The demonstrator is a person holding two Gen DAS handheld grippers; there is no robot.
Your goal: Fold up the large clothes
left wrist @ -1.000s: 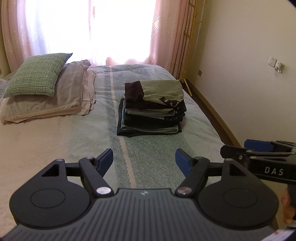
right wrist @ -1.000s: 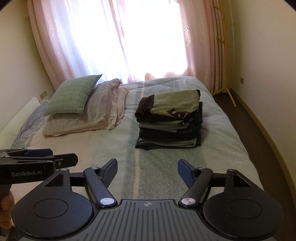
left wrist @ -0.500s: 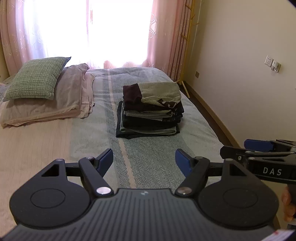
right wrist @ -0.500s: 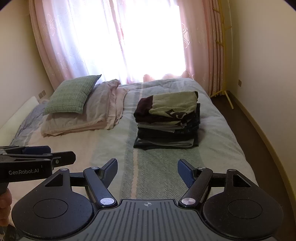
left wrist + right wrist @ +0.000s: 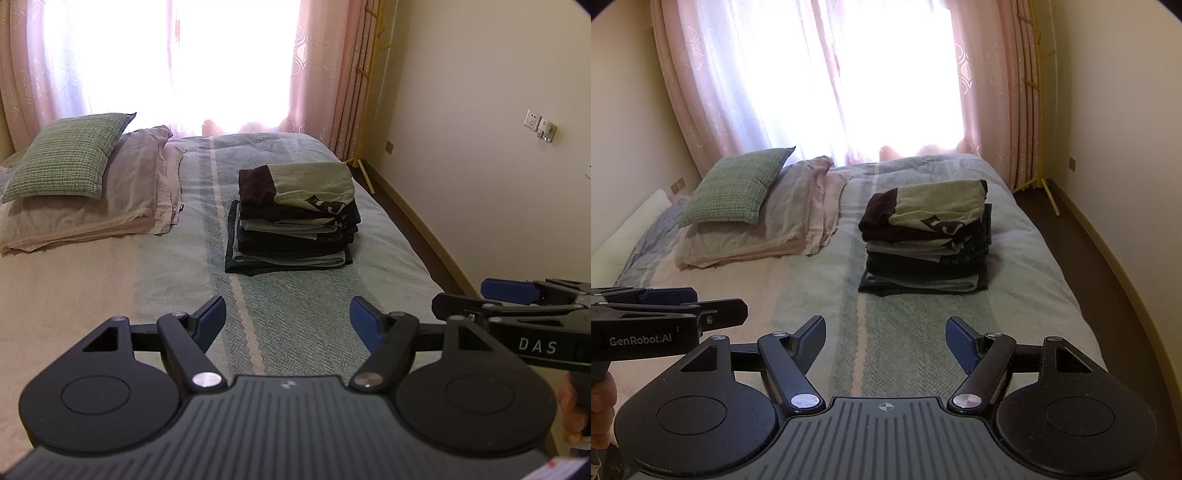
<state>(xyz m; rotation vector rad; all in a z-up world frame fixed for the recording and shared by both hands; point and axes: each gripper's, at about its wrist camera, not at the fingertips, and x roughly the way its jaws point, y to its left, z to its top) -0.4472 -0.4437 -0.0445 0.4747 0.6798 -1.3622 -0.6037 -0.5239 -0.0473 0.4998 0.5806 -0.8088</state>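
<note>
Clothes sit folded in one neat stack (image 5: 293,218) on the striped bedspread (image 5: 303,325), at about twelve o'clock from both grippers and well apart from them. The top garment, pale green with a dark maroon panel, lies square on the darker pieces beneath.

Over the last second little has changed: the stack sits slightly lower in the left wrist view than a second ago and hardly shifts in the right wrist view, and nothing on the bed has been disturbed. The left gripper (image 5: 288,319) has its jaws spread wide with only bedspread showing between the blue pads, as it did a second ago. The right gripper (image 5: 885,339) is equally wide and empty, also unchanged, and appears in the left view at three o'clock.

A green checked cushion (image 5: 738,192) rests on pink pillows (image 5: 790,229) at ten o'clock, apart from the stack.

With both grippers idle, empty and drawn back, and no loose garment in sight, the folding looks finished or paused between items; I judge the work essentially complete.
</note>
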